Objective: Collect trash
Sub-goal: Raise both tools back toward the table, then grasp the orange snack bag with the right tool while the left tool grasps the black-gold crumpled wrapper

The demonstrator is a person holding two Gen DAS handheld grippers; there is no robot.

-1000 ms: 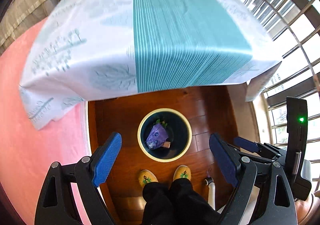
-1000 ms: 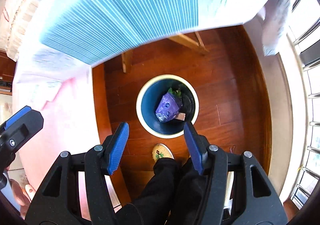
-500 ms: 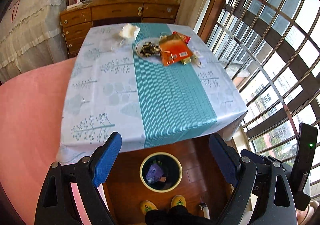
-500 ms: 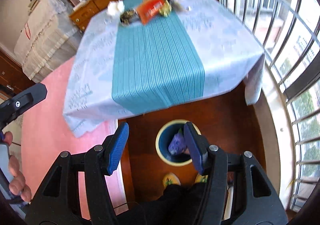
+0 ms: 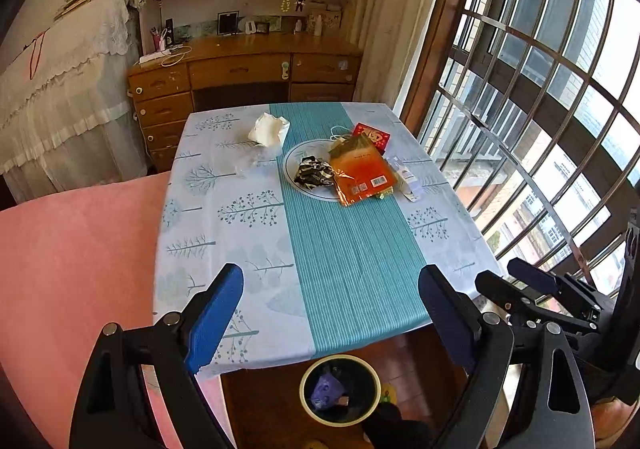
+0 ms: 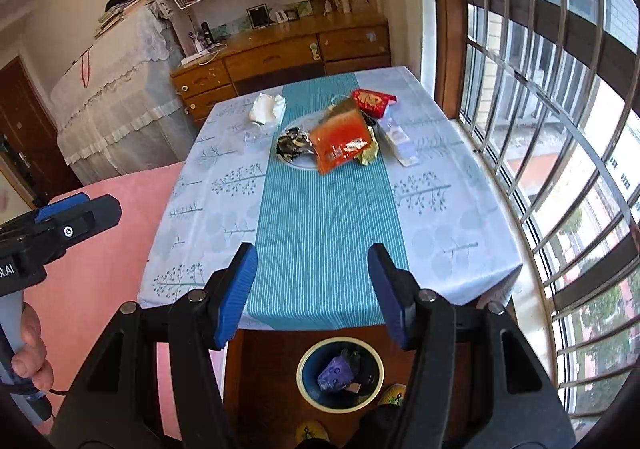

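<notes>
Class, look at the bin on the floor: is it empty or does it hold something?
Not empty. The bin holds a crumpled purple wrapper and other small scraps.

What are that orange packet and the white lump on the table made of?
The orange packet looks like glossy plastic or foil film: it shines and has a printed barcode. The white lump seems to be crumpled tissue or paper: matte, with soft folds.

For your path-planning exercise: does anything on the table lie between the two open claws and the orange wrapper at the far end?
Nothing visible does. Between the left claw, the right claw and the orange wrapper lies only bare striped tablecloth. The crumpled black wrapper sits beside it on the plate, not in front.
</notes>
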